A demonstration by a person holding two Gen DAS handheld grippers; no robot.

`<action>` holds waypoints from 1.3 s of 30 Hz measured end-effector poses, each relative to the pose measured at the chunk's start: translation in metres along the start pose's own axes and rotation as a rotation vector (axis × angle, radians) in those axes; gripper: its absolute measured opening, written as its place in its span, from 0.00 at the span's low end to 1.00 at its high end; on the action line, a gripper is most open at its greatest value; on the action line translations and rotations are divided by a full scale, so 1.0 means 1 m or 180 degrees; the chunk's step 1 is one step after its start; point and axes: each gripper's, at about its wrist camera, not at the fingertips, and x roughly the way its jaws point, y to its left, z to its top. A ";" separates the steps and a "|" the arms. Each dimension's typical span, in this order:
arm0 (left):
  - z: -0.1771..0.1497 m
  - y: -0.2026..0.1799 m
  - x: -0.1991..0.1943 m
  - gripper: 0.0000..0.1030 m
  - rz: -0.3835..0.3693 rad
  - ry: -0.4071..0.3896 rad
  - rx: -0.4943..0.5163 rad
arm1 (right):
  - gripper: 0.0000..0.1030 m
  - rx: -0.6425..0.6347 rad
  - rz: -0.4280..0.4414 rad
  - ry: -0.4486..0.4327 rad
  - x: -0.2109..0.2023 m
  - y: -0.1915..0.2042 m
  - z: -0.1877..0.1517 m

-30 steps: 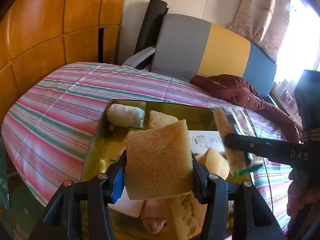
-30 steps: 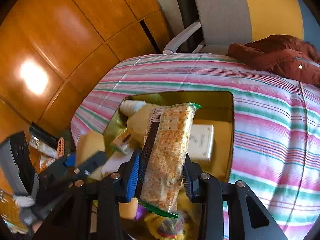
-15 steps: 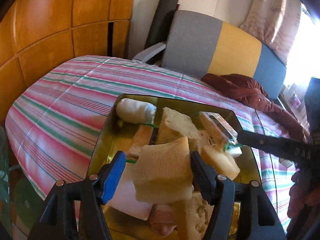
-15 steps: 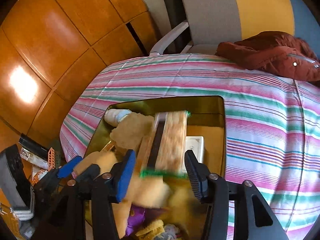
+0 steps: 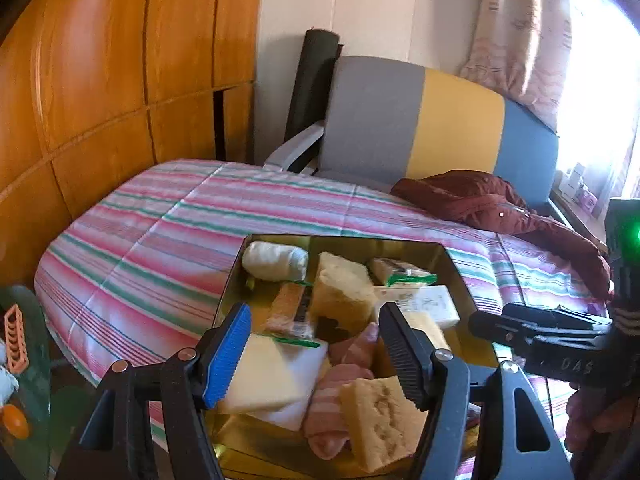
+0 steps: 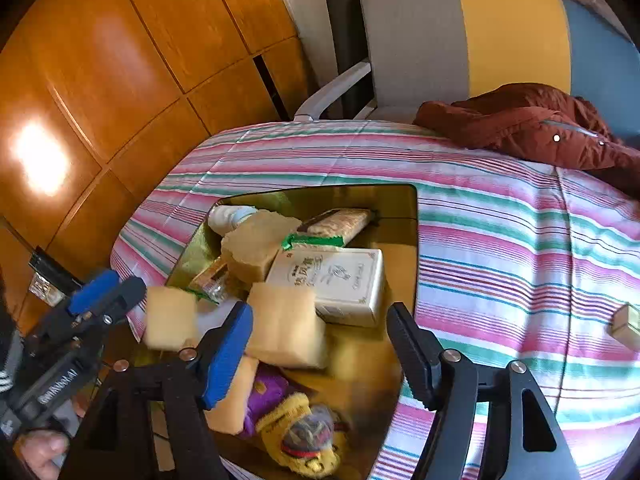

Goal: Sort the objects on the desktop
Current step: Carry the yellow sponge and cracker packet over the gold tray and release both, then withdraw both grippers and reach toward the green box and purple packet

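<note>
A gold tray on the striped cloth holds several items. My left gripper hangs open above its near end. The pale yellow sponge lies loose below the pads, on a white sheet. My right gripper has its jaws opening, with nothing pressed between them. The cracker pack with a green end rests at the tray's far side, beside a white box. In the right wrist view the left gripper shows at the left, with a blurred sponge by its tip.
The tray also holds a white roll, more sponges, a pink striped cloth piece and a purple-yellow knit item. A small box sits on the cloth at right. Behind stand a chair, a maroon jacket and a wooden wall.
Both grippers let go: the left opened and its sponge dropped into the tray, the right opened and the cracker pack fell onto the tray's far side. The left gripper rose a little.
</note>
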 end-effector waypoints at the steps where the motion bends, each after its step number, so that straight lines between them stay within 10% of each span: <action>1: 0.000 -0.003 -0.003 0.65 -0.0008 -0.0020 0.0035 | 0.70 -0.0003 -0.0014 -0.0008 -0.002 -0.001 -0.002; 39: -0.008 -0.181 -0.019 0.65 -0.0874 -0.0048 0.1202 | 0.80 0.1143 -0.0990 -0.0307 -0.124 -0.218 -0.066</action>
